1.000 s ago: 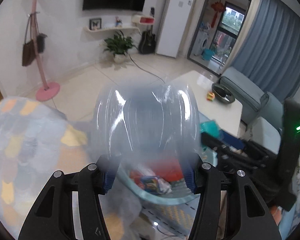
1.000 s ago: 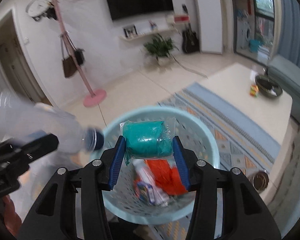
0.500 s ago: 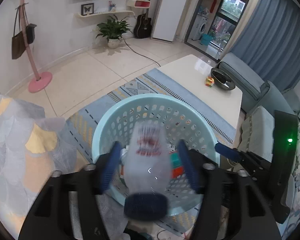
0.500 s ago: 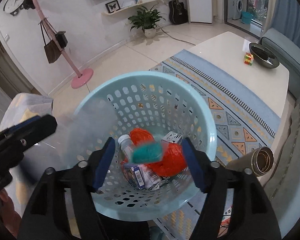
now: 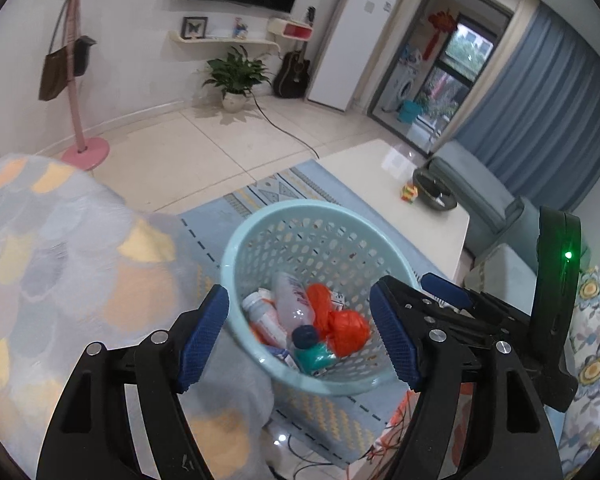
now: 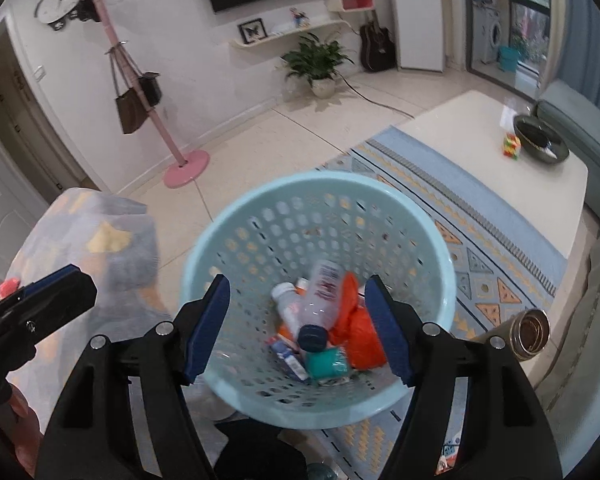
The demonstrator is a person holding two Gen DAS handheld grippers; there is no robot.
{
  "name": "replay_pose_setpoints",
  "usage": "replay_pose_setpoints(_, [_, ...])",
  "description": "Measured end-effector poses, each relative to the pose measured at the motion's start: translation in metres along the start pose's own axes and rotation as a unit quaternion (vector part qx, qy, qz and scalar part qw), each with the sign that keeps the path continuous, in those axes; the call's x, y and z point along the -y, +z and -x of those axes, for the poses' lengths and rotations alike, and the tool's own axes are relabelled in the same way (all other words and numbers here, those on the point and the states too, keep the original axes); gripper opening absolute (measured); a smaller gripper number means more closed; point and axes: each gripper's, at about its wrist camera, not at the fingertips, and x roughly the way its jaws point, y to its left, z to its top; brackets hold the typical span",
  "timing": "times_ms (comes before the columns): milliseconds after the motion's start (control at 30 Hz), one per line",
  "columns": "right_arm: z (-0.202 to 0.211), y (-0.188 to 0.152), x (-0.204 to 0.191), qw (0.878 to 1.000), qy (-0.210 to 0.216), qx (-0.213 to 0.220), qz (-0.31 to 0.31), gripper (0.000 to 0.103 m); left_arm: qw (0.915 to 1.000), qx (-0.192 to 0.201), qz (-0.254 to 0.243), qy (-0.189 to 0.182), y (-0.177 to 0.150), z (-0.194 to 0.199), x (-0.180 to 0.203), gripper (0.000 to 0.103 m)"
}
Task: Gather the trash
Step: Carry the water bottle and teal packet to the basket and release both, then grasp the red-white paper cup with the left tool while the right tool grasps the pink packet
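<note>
Both grippers spread empty above basket (image 6: 428, 240) w/ bottle (image 6: 320, 296).

My left gripper (image 5: 300, 340) let go of the clear bottle (image 5: 292, 306). My right gripper (image 6: 298, 330) released the teal packet (image 6: 326, 364). Both now lie in the basket (image 6: 260, 216).

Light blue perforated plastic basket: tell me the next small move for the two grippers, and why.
Probably lift both away from the light blue perforated plastic basket and look for more trash. The left gripper and right gripper are open and empty above it, and the clear plastic bottle with the dark blue cap and the teal wrapped bundle lie inside.
</note>
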Motion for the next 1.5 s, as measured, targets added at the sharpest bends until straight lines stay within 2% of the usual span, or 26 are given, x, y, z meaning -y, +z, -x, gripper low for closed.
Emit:
replay_pose_setpoints(267, [0.029,0.003,-0.055,0.998,0.038,0.035,0.041,0.066,0.9976,0.060,0.033,0.006,-0.012,0.069,-0.034,0.071])
replay_pose_setpoints(467, [0.048,0.002,-0.112,0.992,0.073,0.060,0.086,0.067,0.9913,0.108,0.062,0.042,-0.027,0.125,-0.066,0.072])
replay_pose_setpoints(533, [0.051,0.001,-0.128,0.990,0.079,0.065,0.100,0.067,0.9867,0.127,0.078,0.065,-0.034,0.146,-0.083,0.077])
replay_pose_setpoints(700, [0.054,-0.001,-0.182,0.981,0.124,0.062,0.134,0.067,0.9731,0.159,0.116,0.120,-0.047,0.189,-0.125,0.078])
replay_pose_setpoints(800, [0.053,-0.007,-0.219,0.975,0.137,0.060,0.165,0.067,0.9610,0.177,0.144,0.157,-0.060,0.214,-0.155,0.083])
replay_pose_setpoints(867, [0.050,-0.010,-0.246,0.970,0.149,0.056,0.184,0.067,0.9492,0.189,0.155,0.197,-0.071,0.229,-0.171,0.083])
replay_pose_setpoints(967, [0.043,-0.013,-0.286,0.961,0.178,0.040,0.206,0.067,0.9416,0.189,0.157,0.230,-0.084,0.238,-0.188,0.084])
replay_pose_setpoints(1100, [0.034,-0.014,-0.330,0.950,0.207,0.028,0.232,0.067,0.9402,0.173,0.173,0.237,-0.096,0.242,-0.215,0.084])
replay_pose_setpoints(1267, [0.014,-0.018,-0.388,0.934,0.253,0.010,0.251,0.066,0.9485,0.142,0.195,0.206,-0.103,0.230,-0.250,0.084])
replay_pose_setpoints(1333, [0.002,-0.021,-0.402,0.931,0.267,0.003,0.249,0.066,0.9490,0.129,0.197,0.209,-0.103,0.220,-0.257,0.082])
replay_pose_setpoints(1400, [-0.015,-0.023,-0.416,0.928,0.281,-0.024,0.244,0.066,0.9488,0.115,0.205,0.211,-0.103,0.212,-0.264,0.082])
replay_pose_setpoints(1500, [-0.029,-0.029,-0.434,0.925,0.281,-0.041,0.252,0.066,0.9493,0.105,0.205,0.214,-0.105,0.205,-0.269,0.080])
